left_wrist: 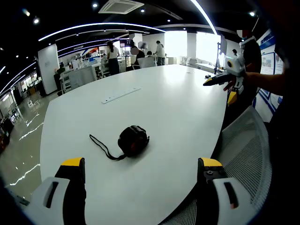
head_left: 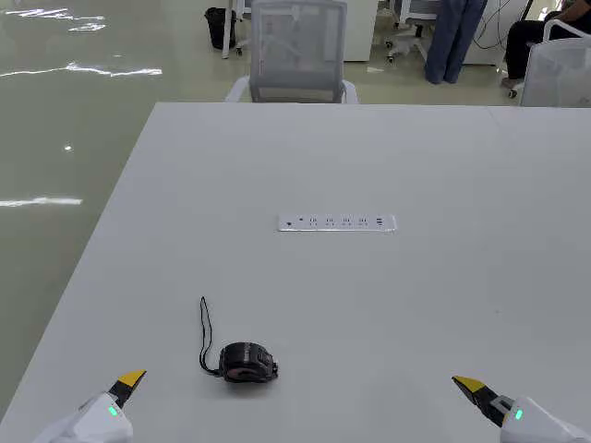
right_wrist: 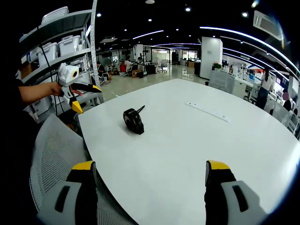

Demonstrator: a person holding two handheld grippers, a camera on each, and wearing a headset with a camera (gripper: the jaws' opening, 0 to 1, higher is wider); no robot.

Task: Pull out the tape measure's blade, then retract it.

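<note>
Head view: black, round-bodied, hard-cased tape measure (head_left: 247, 362) lying on the white table (head_left: 443, 305), near edge, left of centre. Its thin black wrist cord (head_left: 204, 323) trails toward the far side. A white power strip (head_left: 337, 222) sits at mid-table. Left gripper (head_left: 127, 380) at near left, right gripper (head_left: 471, 386) at near right, both apart from the case. Left gripper view: jaws spread wide, empty; tape measure just ahead. Right gripper view: jaws spread wide, empty; tape measure farther off, to the left. Handling, as judged: rigid, fairly dense case, likely to skid on the smooth top. Clamp across its flat sides and pinch the blade's end hook, which is too small to make out here. The cord is limp and no use as a hold.
</note>
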